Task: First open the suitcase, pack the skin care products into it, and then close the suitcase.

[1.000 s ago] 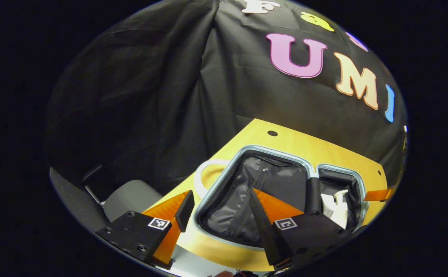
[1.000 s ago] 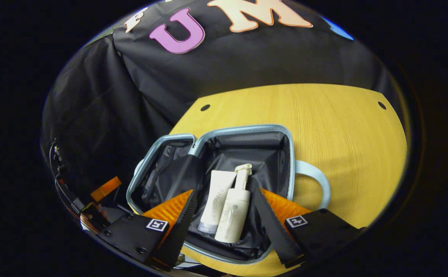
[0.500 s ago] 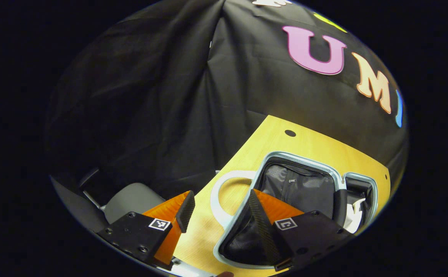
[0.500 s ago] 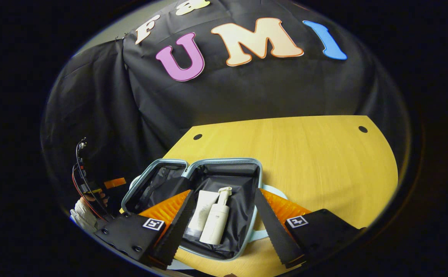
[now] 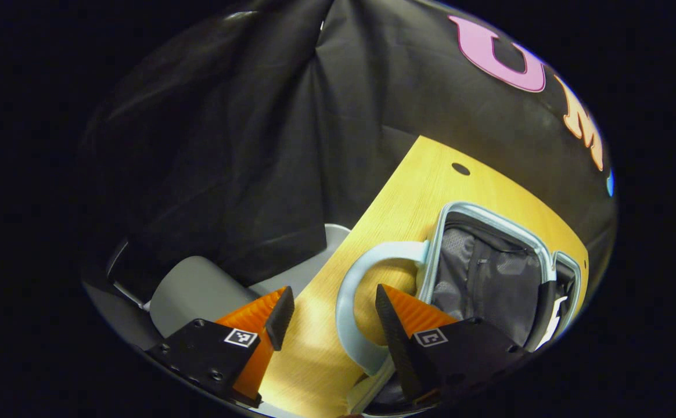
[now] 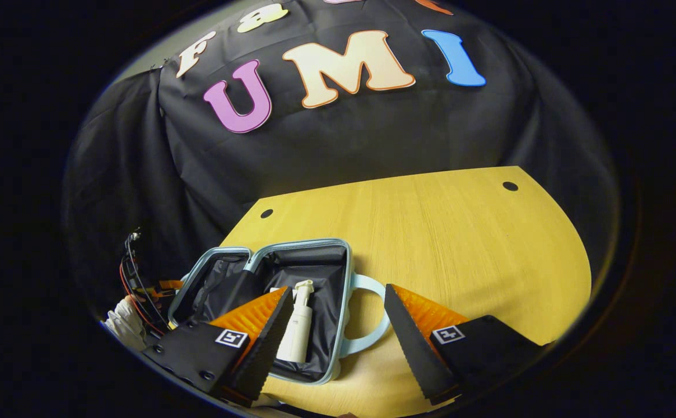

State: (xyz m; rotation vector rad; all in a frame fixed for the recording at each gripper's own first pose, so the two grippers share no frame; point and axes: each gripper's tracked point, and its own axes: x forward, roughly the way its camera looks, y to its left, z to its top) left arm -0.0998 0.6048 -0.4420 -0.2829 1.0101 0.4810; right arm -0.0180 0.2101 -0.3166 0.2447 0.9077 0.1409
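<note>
The small suitcase lies open on the wooden table, with a light blue rim and black lining. A white pump bottle lies in its right half; a finger of my right gripper hides what lies beside it. My right gripper hovers open above the case's right side and handle, holding nothing. In the left gripper view the other half of the suitcase sits to the right. Its pale blue handle loops between the open fingers of my left gripper, untouched as far as I can tell.
A grey chair stands beyond the table's left edge. In the right gripper view a gloved hand with cables shows left of the suitcase. The table has two small dark holes near its back edge.
My left gripper has swung left, from over the lining to over the handle. My right gripper has drawn back and to the right, so the case looks smaller and farther left.
</note>
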